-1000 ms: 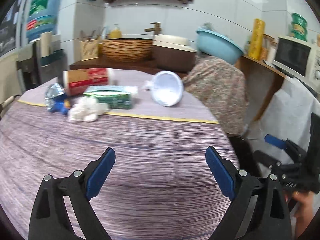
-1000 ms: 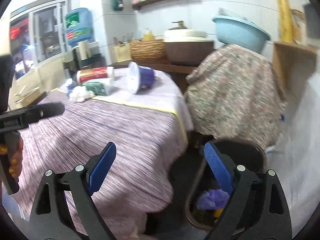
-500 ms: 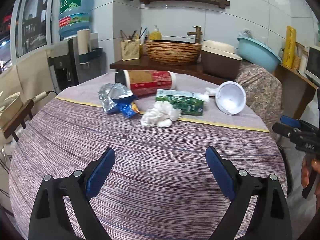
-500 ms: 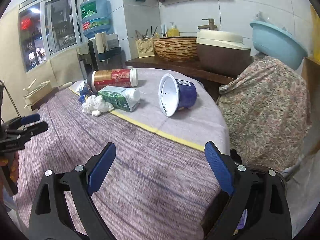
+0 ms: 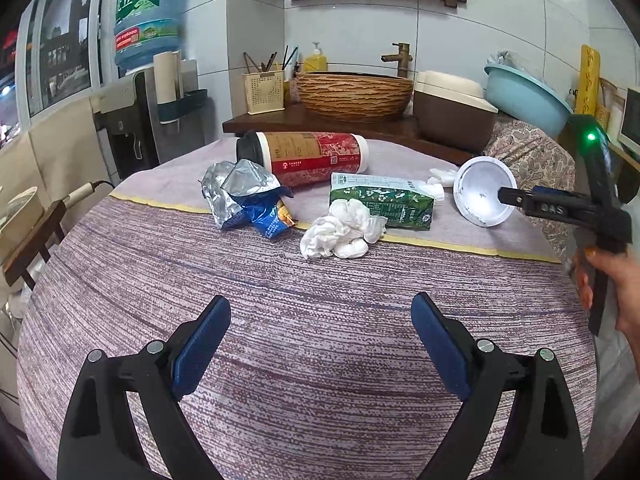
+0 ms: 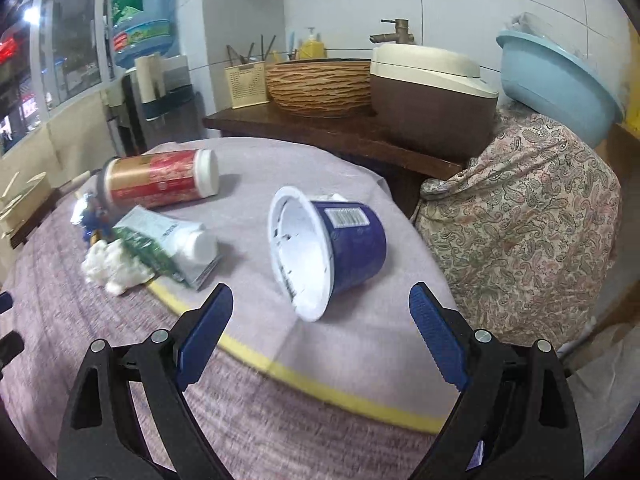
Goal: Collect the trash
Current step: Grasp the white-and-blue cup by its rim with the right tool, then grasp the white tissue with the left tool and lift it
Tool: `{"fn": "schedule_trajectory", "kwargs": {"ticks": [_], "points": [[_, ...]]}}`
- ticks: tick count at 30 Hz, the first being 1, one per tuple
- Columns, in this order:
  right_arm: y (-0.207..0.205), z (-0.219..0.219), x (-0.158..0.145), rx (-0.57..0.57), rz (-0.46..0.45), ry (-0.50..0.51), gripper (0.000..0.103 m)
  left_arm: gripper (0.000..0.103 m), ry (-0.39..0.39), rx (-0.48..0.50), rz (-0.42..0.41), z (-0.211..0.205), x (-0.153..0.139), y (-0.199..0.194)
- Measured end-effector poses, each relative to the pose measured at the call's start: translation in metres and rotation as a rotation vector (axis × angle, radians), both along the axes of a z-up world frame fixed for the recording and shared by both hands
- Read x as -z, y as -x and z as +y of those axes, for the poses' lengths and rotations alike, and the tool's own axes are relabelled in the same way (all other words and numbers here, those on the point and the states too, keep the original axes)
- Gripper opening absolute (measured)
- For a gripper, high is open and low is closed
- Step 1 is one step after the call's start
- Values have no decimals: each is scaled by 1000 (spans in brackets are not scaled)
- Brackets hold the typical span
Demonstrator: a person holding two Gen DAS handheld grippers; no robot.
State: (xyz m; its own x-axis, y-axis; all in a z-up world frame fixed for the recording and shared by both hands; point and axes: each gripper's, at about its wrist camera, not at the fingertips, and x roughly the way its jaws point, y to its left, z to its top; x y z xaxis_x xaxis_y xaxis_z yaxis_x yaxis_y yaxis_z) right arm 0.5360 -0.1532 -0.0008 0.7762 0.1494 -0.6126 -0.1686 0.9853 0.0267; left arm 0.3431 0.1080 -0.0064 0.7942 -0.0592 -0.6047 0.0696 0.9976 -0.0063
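Blue cup [image 6: 344,248], red canister [image 5: 308,158], green carton [image 5: 384,200], crumpled tissue [image 5: 344,230] and foil wrapper [image 5: 244,196] lie on their sides

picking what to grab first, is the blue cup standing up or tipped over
Tipped over: the blue cup lies on its side on the tablecloth, its white mouth facing the right gripper's camera, nothing visible inside.

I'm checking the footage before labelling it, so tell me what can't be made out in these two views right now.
- Trash bin: in neither view, so its place is unknown.
- Right claw, left wrist view: seen side-on, gap not readable there; it crosses the blue cup.
- Snack bag, right wrist view: mostly hidden behind the red canister.
- Green carton print: blurred.
- Left claw: cut off by the right wrist view's left edge.
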Motion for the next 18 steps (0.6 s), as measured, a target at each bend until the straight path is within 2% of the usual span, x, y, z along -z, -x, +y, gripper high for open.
{"fn": "schedule_trajectory", "kwargs": {"ticks": [2, 4, 6, 9, 12, 15, 18], "points": [[-13, 4, 3, 27, 13, 25, 85, 90, 0, 4, 2, 0, 1, -5], [-24, 5, 8, 50, 31, 46, 72, 89, -3, 7, 3, 1, 2, -10], [-30, 4, 11, 70, 50, 46, 48, 89, -10, 14, 6, 1, 3, -16], [-32, -1, 12, 93, 51, 40, 28, 88, -24, 24, 11, 0, 5, -25], [-29, -7, 12, 98, 41, 46, 14, 87, -42, 28, 21, 0, 8, -35], [-25, -14, 13, 95, 36, 43, 9, 86, -47, 37, 33, -1, 11, -43], [-18, -27, 11, 98, 30, 1, 8, 84, -70, 49, 31, -3, 13, -49]]}}
